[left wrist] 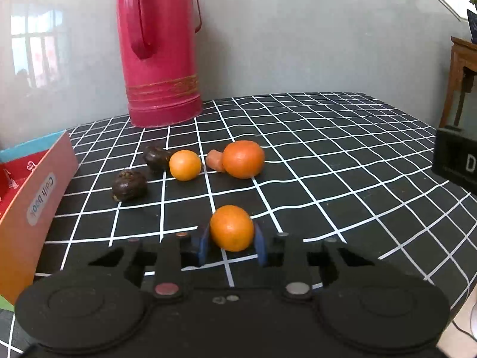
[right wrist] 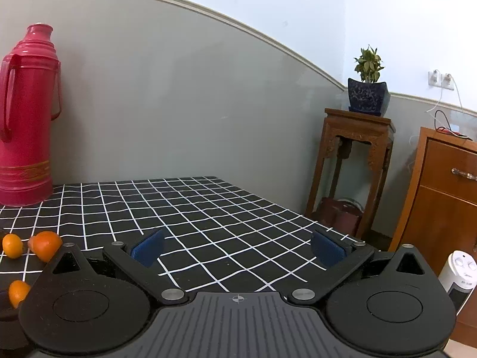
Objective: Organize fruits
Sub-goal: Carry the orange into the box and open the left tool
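My left gripper (left wrist: 231, 240) is shut on an orange (left wrist: 232, 228), its blue pads against both sides, low over the checked tablecloth (left wrist: 328, 161). Beyond it lie a bigger orange (left wrist: 244, 159) with a small reddish piece (left wrist: 215, 160) beside it, a small orange (left wrist: 184, 165) and two dark brown fruits (left wrist: 129, 185) (left wrist: 156, 158). My right gripper (right wrist: 238, 250) is open and empty above the cloth (right wrist: 208, 214). In the right wrist view oranges show at the far left (right wrist: 12, 245) (right wrist: 47, 245), and the held orange (right wrist: 18, 292) lower down.
A tall red thermos (left wrist: 159, 47) stands at the back by the wall. A colourful box (left wrist: 38, 197) sits at the left edge. A black box (left wrist: 456, 164) is at the right edge. Beyond the table stand a wooden plant stand (right wrist: 354, 167) and a cabinet (right wrist: 447, 197).
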The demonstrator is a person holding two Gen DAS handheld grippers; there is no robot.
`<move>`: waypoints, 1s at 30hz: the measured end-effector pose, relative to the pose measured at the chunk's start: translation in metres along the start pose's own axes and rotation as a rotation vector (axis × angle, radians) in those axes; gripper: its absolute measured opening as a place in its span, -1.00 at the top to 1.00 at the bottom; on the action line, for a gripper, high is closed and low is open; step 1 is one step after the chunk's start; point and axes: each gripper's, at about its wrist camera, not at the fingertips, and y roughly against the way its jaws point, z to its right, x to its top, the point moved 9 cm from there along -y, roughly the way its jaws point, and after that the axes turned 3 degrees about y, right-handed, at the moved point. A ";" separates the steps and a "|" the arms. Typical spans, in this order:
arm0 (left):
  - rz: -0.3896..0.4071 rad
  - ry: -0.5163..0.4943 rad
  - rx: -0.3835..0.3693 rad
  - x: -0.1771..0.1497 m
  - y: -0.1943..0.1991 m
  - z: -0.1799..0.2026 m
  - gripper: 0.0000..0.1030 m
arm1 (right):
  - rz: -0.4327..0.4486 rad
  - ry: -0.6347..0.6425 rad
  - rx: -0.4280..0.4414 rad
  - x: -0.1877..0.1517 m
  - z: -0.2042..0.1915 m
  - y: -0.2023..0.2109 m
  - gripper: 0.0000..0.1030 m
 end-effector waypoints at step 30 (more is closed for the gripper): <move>0.134 0.218 0.578 0.032 0.063 -0.190 0.59 | 0.018 0.007 0.123 0.008 -0.039 0.018 -1.00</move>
